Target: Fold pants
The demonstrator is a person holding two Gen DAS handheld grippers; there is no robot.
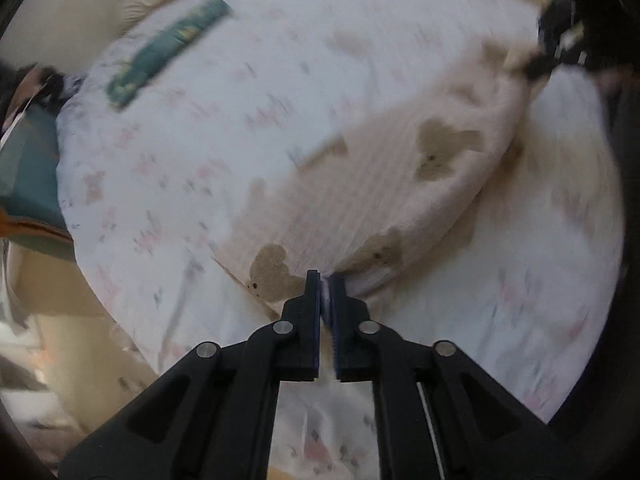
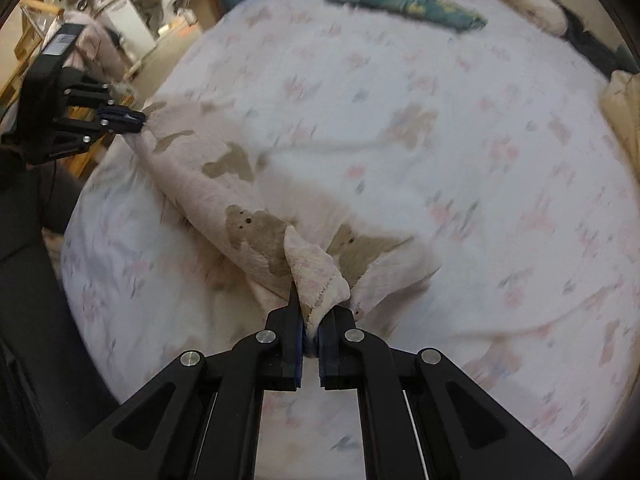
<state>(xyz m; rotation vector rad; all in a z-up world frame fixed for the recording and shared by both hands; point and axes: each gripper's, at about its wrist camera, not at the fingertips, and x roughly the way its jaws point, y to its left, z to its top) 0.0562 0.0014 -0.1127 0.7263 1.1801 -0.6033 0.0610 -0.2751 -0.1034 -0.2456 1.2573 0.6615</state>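
The pants (image 1: 400, 184) are pale pink fleece with brown bear prints, stretched over a bed with a floral sheet (image 1: 200, 140). My left gripper (image 1: 325, 280) is shut on one end of the pants. In the right wrist view the pants (image 2: 224, 184) run from my right gripper (image 2: 316, 320), which is shut on a bunched edge of them, up left to the left gripper (image 2: 138, 118). The right gripper shows at the far end in the left wrist view (image 1: 540, 64). The cloth hangs taut between the two grippers, lifted slightly off the sheet.
A teal patterned folded cloth (image 2: 404, 4) lies on the far part of the bed, also in the left wrist view (image 1: 168, 48). Cream bedding (image 2: 624, 120) sits at the right edge. The floor and furniture (image 2: 132, 12) lie beyond the bed's left side.
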